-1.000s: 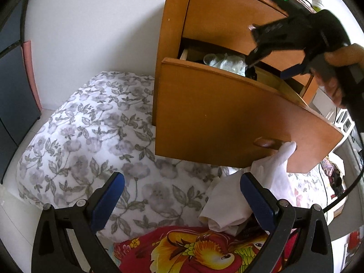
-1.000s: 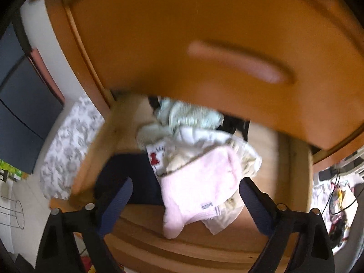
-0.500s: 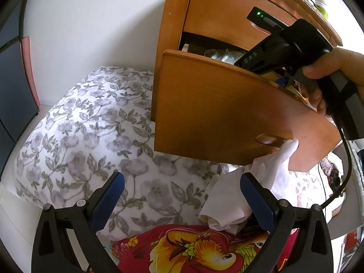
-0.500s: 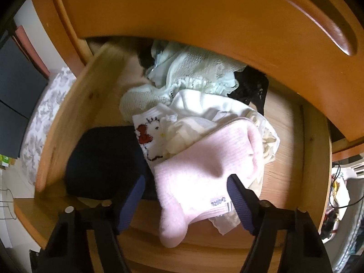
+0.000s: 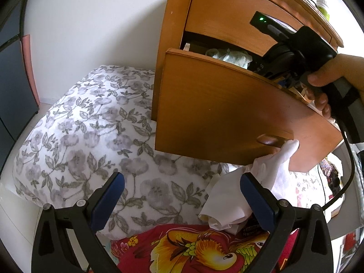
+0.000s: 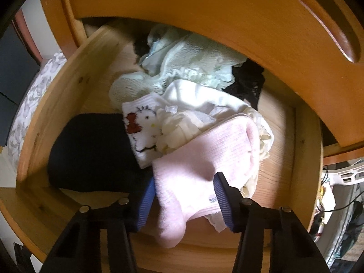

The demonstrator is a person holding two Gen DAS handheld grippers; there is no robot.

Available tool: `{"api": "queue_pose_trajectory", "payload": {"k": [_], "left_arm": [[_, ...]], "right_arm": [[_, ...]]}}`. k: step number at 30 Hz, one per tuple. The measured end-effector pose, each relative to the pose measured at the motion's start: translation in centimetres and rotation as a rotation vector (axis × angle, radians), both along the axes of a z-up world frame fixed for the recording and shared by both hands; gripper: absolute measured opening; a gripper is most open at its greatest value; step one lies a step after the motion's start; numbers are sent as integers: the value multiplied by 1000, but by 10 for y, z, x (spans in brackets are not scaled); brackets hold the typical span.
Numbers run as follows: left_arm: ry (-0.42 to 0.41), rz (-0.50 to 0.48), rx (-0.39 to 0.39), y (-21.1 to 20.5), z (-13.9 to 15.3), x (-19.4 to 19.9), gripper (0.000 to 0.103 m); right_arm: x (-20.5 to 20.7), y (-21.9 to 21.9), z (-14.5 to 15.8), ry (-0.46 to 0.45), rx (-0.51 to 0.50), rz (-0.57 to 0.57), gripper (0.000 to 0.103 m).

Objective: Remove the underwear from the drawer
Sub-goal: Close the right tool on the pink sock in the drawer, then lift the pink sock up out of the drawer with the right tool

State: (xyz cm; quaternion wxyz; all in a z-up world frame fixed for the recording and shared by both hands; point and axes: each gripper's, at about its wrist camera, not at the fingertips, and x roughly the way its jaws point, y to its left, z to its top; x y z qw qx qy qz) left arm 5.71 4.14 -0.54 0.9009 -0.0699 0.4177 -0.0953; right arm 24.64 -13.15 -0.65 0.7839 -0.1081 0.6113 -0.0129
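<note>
The wooden drawer [image 6: 56,104] stands pulled out, and a heap of small garments lies in it. On top and nearest lies a pink ribbed garment [image 6: 204,150]; behind it are a white piece with a cartoon cat [image 6: 142,127], pale green lace [image 6: 182,68] and a dark navy piece [image 6: 91,150]. My right gripper [image 6: 184,188] reaches down into the drawer, its blue fingers [image 6: 145,202] pressed in on both sides of the pink garment. In the left wrist view a hand holds the right gripper's body [image 5: 295,50] over the drawer front [image 5: 227,113]. My left gripper [image 5: 182,193] hangs open above the bed.
A floral quilt [image 5: 91,136] covers the bed below the cabinet. A white garment [image 5: 229,204] lies on a red bird-print cloth [image 5: 204,250] by my left gripper's right finger. The closed upper drawer front [image 6: 204,11] overhangs the open drawer. A cable [image 5: 348,170] trails at the right.
My right gripper has gone down into the drawer and its fingers have narrowed from wide apart onto the pink garment. The left gripper has stayed open in place.
</note>
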Motion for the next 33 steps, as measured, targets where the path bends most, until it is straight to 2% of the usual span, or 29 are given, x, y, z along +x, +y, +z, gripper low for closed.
{"api": "queue_pose_trajectory", "payload": {"k": [10, 13, 17, 22, 24, 27, 33], "left_arm": [[1, 1, 0, 0, 0, 0, 101], [2, 0, 0, 0, -1, -1, 101], [3, 1, 0, 0, -1, 0, 101], [6, 3, -2, 1, -2, -1, 101], [9, 3, -4, 1, -2, 0, 101], [10, 4, -5, 1, -3, 0, 101], [12, 6, -3, 1, -3, 0, 101]], "right_arm": [[-1, -24, 14, -26, 1, -27, 40], [0, -29, 15, -28, 29, -39, 35], [1, -32, -1, -6, 13, -28, 28], [3, -24, -11, -7, 1, -23, 26], [1, -20, -9, -9, 0, -19, 19], [-1, -23, -7, -22, 1, -30, 13], [-5, -32, 7, -43, 20, -49, 12]]}}
